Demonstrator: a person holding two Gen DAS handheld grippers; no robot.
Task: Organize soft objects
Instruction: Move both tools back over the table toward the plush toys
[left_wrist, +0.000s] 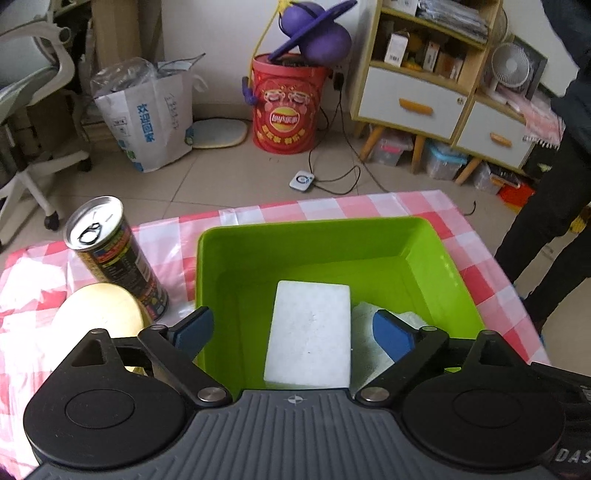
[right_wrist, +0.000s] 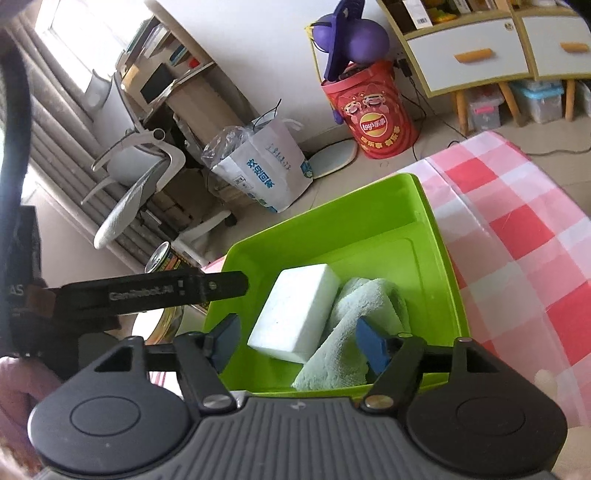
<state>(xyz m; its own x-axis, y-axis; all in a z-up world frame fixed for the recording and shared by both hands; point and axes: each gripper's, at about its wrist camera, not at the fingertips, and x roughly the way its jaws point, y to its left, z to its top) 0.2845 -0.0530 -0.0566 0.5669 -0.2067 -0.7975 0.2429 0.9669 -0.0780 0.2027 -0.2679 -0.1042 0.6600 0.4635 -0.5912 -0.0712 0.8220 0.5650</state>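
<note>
**Foam and towel in the bin, both tools released**

The white foam block (left_wrist: 308, 334) lies flat on the floor of the green bin (left_wrist: 369, 229), straight ahead of the left tool (left_wrist: 293, 330) and between its spread fingers. It looks light and springy, so a gentle pinch across its short sides should do; squeezing hard would likely dent it. Just to its right, touching it, lies the pale green towel (right_wrist: 354, 332), rumpled and limp. It will probably sag and trail if lifted by an edge, so a grip on a thick fold in the middle seems safer.

The right tool (right_wrist: 301, 341) hovers over the near rim of the bin, jaws wide apart and empty; its right finger sits above the towel.

Left of the left tool, outside the bin, stand a can (left_wrist: 116, 254) and a yellow lid (left_wrist: 99, 314) on the checked tabletop (left_wrist: 388, 206).
</note>
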